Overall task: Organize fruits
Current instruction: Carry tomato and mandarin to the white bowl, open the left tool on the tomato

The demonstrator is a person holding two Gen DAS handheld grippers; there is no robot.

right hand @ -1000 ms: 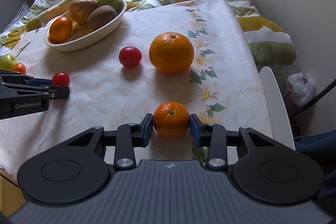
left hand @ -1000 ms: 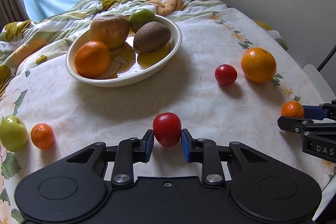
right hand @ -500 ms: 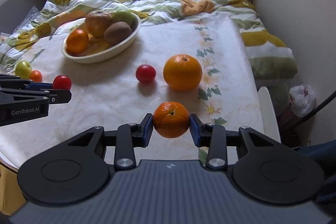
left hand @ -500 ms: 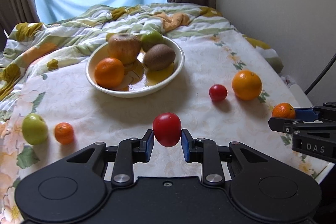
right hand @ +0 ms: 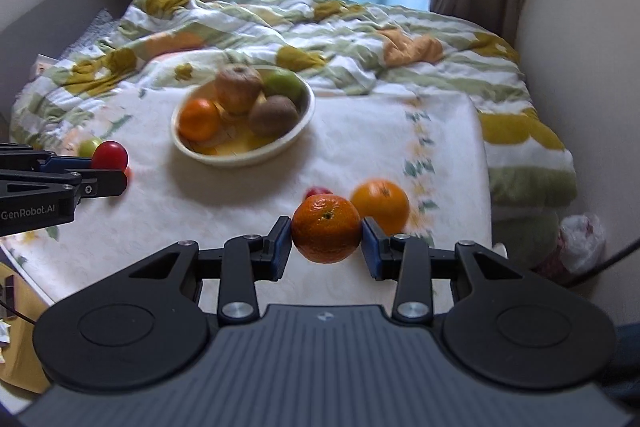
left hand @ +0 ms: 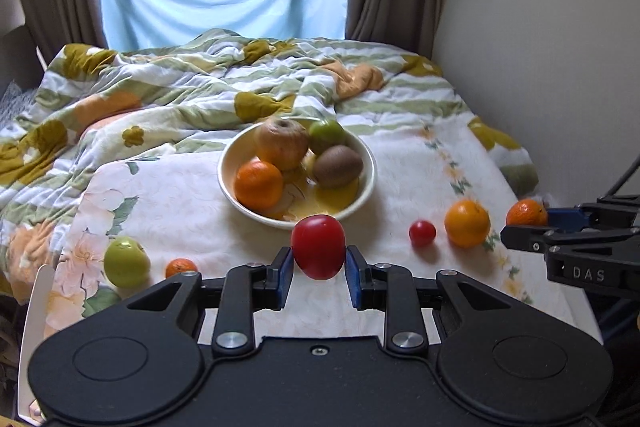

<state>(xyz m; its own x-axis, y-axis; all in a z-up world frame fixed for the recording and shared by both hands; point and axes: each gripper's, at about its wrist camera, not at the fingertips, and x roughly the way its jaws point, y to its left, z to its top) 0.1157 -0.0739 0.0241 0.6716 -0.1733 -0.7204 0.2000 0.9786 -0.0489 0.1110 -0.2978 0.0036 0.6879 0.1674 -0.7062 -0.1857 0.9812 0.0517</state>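
My left gripper (left hand: 318, 263) is shut on a red tomato (left hand: 318, 247) and holds it in the air in front of the cream bowl (left hand: 366, 195). My right gripper (right hand: 326, 243) is shut on a small mandarin (right hand: 326, 229), also lifted above the table. The bowl holds an orange, a brown apple, a green fruit and a kiwi; it also shows in the right wrist view (right hand: 306, 109). On the cloth lie a large orange (left hand: 467, 223), a small red tomato (left hand: 422, 231), a green apple (left hand: 126, 261) and a small mandarin (left hand: 180, 267).
A rumpled floral quilt (left hand: 192, 91) lies behind the bowl. A wall (left hand: 560, 27) runs along the right side. The table's front edge with a white chair back (left hand: 34, 327) is at the lower left. A plastic bag (right hand: 580, 239) lies on the floor at right.
Both grippers have risen and pulled back with their fruit, so the table and bowl look farther away and lower. Both grips are unchanged.
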